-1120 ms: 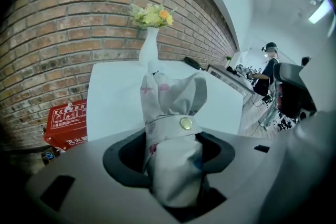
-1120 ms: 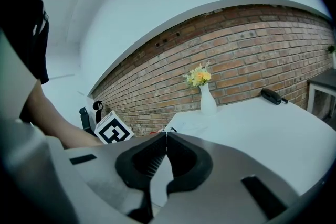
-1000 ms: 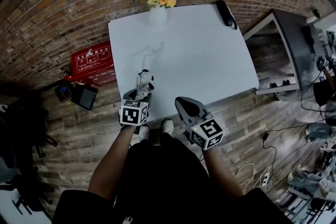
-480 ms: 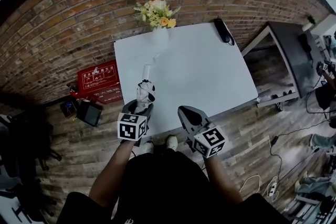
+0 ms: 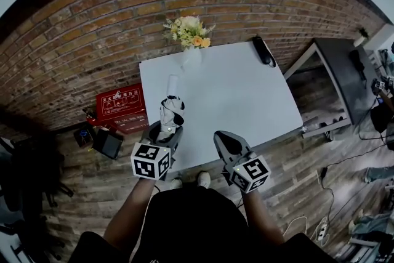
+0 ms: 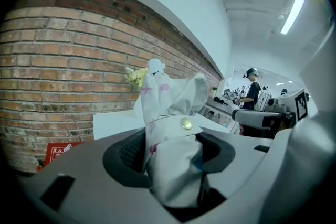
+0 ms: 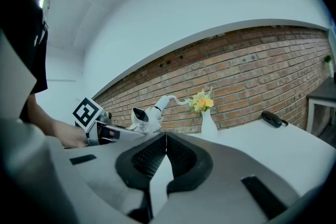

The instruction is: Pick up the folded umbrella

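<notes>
While left gripper [image 5: 164, 132] clamps folded umbrella [image 5: 171, 109], right gripper [image 5: 223, 139] closed, empty, flower vase [image 5: 191, 57] on table [image 5: 246, 92] beyond

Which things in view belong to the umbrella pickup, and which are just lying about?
In the job: white folded fabric umbrella; left gripper, fingers closed on it; white table below it.
Lying about: white vase of yellow flowers; black handset-shaped object on the table; red printed box on the floor; right gripper, shut and empty.

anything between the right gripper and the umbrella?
Nothing. In the head view only bare white table shows between the right gripper and the folded umbrella, which the left gripper holds.
</notes>
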{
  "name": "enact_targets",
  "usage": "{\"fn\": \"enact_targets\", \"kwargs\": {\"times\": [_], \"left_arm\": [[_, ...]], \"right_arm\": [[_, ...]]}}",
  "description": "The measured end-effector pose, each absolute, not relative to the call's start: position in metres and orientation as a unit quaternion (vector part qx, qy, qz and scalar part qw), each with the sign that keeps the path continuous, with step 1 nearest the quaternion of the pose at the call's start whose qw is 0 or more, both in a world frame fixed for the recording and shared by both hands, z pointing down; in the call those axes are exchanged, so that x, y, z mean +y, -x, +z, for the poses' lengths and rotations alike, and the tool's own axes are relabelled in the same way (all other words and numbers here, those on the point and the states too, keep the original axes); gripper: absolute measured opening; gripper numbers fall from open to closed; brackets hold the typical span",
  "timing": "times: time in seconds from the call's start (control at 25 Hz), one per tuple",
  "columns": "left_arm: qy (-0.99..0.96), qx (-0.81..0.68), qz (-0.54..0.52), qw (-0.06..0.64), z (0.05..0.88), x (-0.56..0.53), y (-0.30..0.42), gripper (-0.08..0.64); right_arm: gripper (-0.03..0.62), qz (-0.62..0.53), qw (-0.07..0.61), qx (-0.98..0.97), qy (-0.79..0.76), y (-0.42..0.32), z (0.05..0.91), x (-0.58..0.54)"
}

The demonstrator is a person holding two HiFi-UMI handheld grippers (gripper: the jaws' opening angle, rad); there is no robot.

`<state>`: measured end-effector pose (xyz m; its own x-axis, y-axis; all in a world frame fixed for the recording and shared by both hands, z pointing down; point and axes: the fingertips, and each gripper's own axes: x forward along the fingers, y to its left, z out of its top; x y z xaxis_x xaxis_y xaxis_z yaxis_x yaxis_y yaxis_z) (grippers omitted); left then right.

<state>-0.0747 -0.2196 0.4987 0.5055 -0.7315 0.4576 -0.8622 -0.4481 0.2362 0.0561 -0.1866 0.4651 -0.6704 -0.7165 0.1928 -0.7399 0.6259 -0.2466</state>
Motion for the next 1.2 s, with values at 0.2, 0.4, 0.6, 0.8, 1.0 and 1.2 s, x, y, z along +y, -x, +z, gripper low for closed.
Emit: {"fn": "enact_targets", "kwargs": {"times": [0.2, 0.4, 0.6, 0.8, 1.0, 1.2], "left_arm": [[-0.849, -0.475, 0.111, 0.201, 0.466, -0.221, 0.076, 0.236], [-0.855, -0.479, 0.08, 0.181, 0.439, -0.22, 0.083, 0.236], [-0.858, -0.485, 0.062, 0.157, 0.419, -0.219, 0.093, 0.236], [-0.861, -0.486, 0.047, 0.141, 0.406, -0.214, 0.099, 0.236], [-0.863, -0.488, 0.033, 0.127, 0.392, -0.212, 0.105, 0.236], [-0.865, -0.489, 0.022, 0.108, 0.379, -0.208, 0.108, 0.236]], "right_arm": [[0.021, 0.141, 0.019, -0.905, -0.402, -0.054, 0.441, -0.192], [0.021, 0.122, -0.017, -0.913, -0.39, -0.048, 0.412, -0.194], [0.021, 0.106, -0.031, -0.916, -0.387, -0.048, 0.391, -0.194], [0.021, 0.096, -0.038, -0.917, -0.386, -0.05, 0.38, -0.191], [0.021, 0.098, -0.043, -0.916, -0.386, -0.05, 0.374, -0.189], [0.021, 0.089, -0.038, -0.917, -0.387, -0.055, 0.37, -0.188]]}}
